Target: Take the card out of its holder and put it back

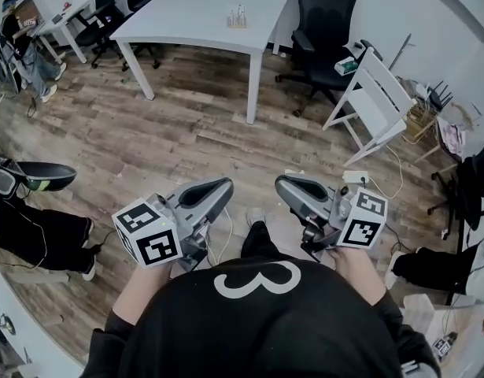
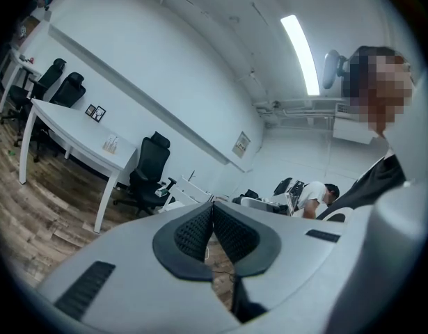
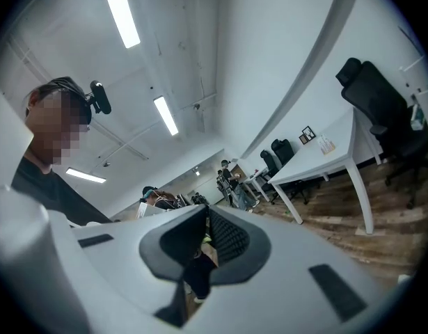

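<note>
A person holds both grippers close in front of their chest, above the wooden floor. In the head view the left gripper (image 1: 219, 189) and the right gripper (image 1: 286, 185) point away from the body, side by side, each with its marker cube near the hand. In the left gripper view the left gripper (image 2: 213, 213) has its black ribbed pads (image 2: 191, 232) touching, with nothing between them. The right gripper (image 3: 205, 218) is shut and empty too. A small stand with light upright pieces (image 1: 238, 16) sits on the far white table (image 1: 186, 18); I cannot tell whether it is the card holder.
Black office chairs (image 1: 324, 22) stand around the table. A white folding chair (image 1: 375, 101) leans at the right, with cables on the floor near it. Other people sit at the left (image 1: 25, 211) and at the right (image 1: 462, 262). Wooden floor (image 1: 147, 140) lies between me and the table.
</note>
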A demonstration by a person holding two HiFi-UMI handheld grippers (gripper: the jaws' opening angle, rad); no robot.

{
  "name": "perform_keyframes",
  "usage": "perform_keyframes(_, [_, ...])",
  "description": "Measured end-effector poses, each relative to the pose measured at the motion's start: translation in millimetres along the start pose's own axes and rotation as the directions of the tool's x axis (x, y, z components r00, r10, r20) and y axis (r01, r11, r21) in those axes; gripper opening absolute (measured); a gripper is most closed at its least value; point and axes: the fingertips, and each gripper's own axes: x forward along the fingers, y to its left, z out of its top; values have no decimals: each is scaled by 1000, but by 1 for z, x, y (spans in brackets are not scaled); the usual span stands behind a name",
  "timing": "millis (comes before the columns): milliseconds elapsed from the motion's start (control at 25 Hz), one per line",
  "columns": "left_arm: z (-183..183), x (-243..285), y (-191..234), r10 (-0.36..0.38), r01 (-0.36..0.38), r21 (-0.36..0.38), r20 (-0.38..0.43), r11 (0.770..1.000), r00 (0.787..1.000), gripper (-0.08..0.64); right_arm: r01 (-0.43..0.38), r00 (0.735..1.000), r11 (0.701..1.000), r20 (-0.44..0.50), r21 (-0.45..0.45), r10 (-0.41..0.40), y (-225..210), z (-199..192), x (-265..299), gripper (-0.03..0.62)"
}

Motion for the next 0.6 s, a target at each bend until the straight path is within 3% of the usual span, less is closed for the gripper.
perform_keyframes(360, [49, 113, 109, 36, -39, -83, -36, 996, 999, 14, -10, 1000, 998, -22, 68, 12, -146, 63, 32, 11])
perform_keyframes(600, [92, 188, 157, 52, -55, -44, -67, 997, 996, 14, -18, 999, 998, -32, 58, 20, -225, 121, 45, 11])
